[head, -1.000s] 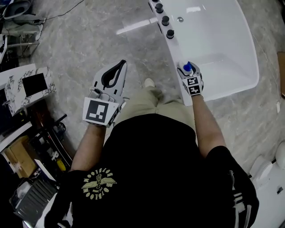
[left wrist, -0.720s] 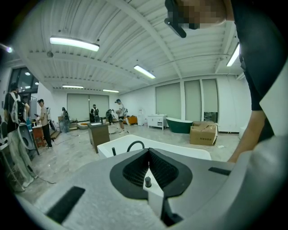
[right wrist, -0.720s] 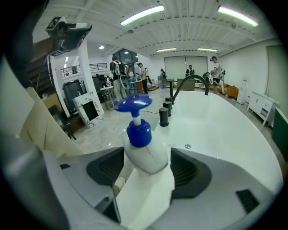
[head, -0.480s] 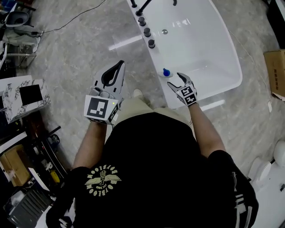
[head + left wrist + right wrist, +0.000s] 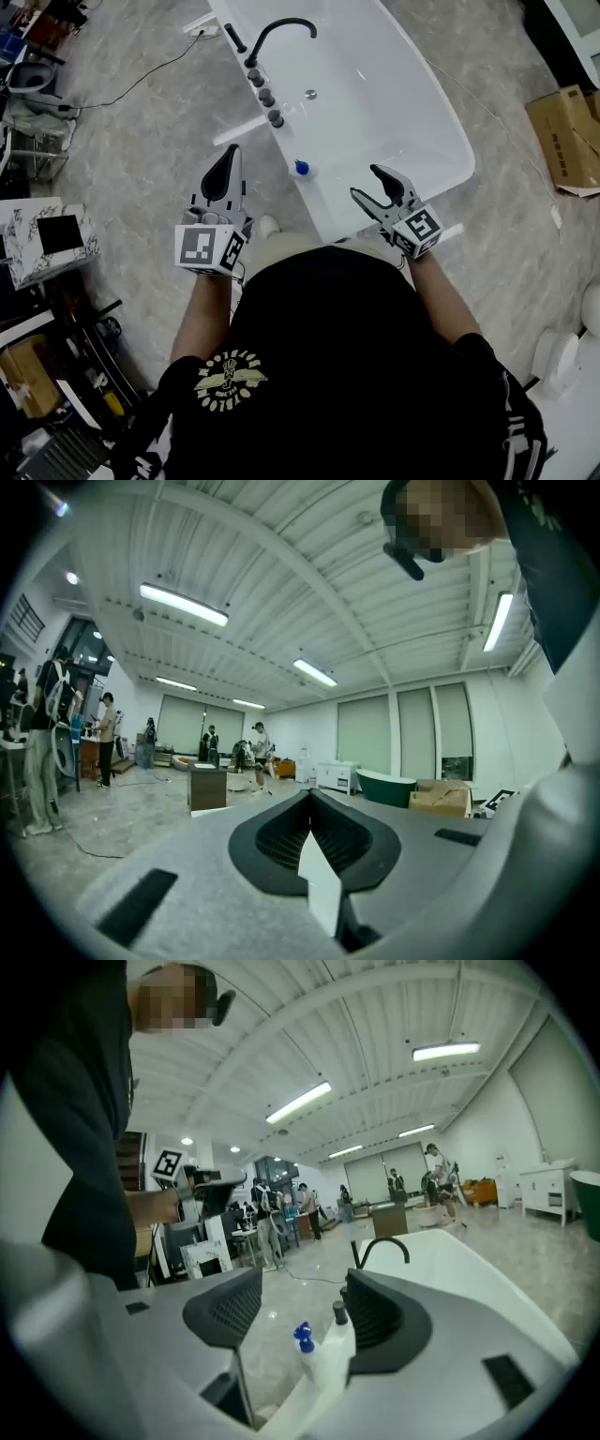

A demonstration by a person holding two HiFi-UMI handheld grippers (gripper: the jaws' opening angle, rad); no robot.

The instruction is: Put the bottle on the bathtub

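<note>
Head view: bottle (image 5: 301, 169), blue cap, stands on near rim of white bathtub (image 5: 403, 112), just short of row of dark knobs (image 5: 267, 97) and black faucet (image 5: 281, 33). Bottle body pale against rim; apparently upright.

Right gripper (image 5: 367, 183): jaws spread wide, nothing between them, clear of bottle, above tub's near end. Right gripper view: bottle (image 5: 303, 1342) seen through gap between jaws, apart from both.

Left gripper (image 5: 232, 154): over grey floor (image 5: 141, 141) beside tub; jaws pressed together, holding nothing, per left gripper view (image 5: 309, 799).
</note>
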